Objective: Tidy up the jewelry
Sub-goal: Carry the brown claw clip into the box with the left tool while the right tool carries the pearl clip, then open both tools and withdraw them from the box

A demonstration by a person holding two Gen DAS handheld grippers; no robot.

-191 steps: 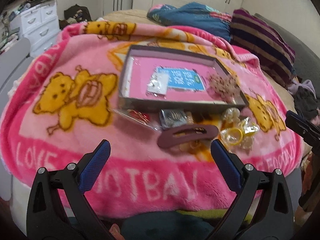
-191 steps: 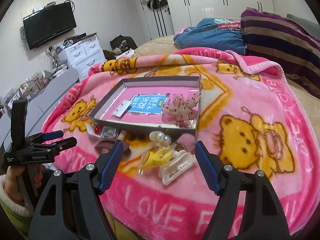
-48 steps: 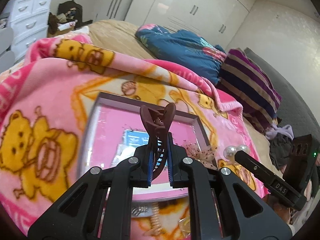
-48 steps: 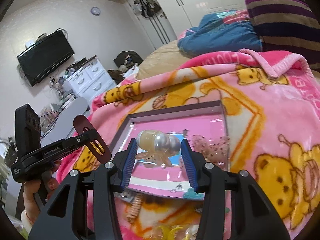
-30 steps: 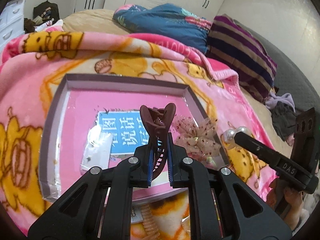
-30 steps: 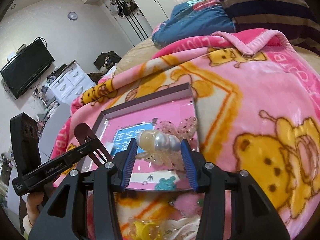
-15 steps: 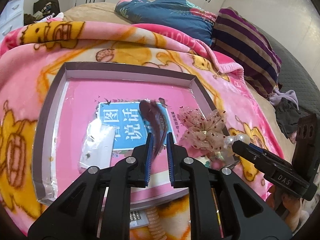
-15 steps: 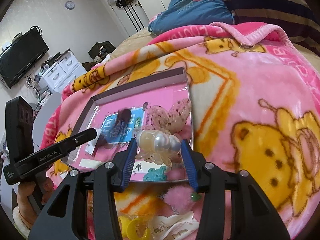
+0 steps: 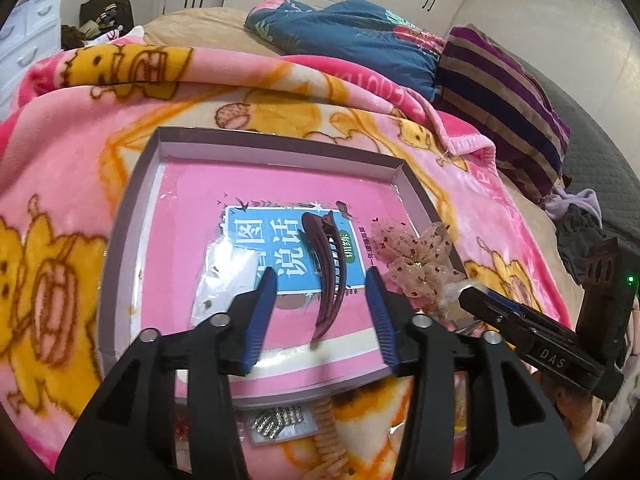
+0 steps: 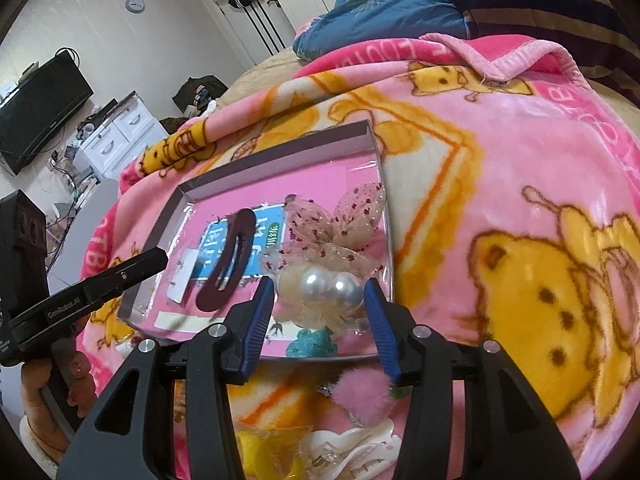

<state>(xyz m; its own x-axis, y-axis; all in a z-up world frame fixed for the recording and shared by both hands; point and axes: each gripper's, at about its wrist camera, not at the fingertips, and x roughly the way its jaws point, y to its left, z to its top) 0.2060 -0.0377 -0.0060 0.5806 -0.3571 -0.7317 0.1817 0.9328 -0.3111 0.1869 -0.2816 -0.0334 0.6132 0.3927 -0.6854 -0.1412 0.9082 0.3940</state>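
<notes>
Jewelry and hair pieces sit in and around a shallow tray (image 9: 132, 216) with a grey rim and a pink floor, resting on a pink bear-print blanket (image 9: 60, 168) spread over a bed. Beyond the blanket: blue bedding (image 9: 352, 40) and a purple striped pillow (image 9: 500, 96).

Inside the tray:
- blue printed card (image 9: 280, 252), flat on the floor, centre.
- maroon hair clip (image 9: 330, 276), lying across the card's right part and reaching toward the near rim.
- sheer spotted bow (image 9: 416, 256), at the tray's right side.
- small white packet (image 9: 228, 280), left of the card, overlapping its edge.

Left gripper (image 9: 322, 312): jaws spread wide, nothing between them. The maroon hair clip lies on the tray floor in the gap between the blue pads, touching neither.

Right gripper (image 10: 320, 304): fingers parted only as far as the pearl hair clip (image 10: 324, 292), which fills the gap between the pads, over the tray's near right corner. Whether the pads actually press on it cannot be told; there seems to be a sliver of space on the right side.

Outside the tray, near side: pink pom-pom (image 10: 362, 398), yellow clip (image 10: 268, 456), white claw clip (image 10: 352, 452), coiled hair tie (image 9: 330, 436), rhinestone piece in a clear bag (image 9: 276, 426).
</notes>
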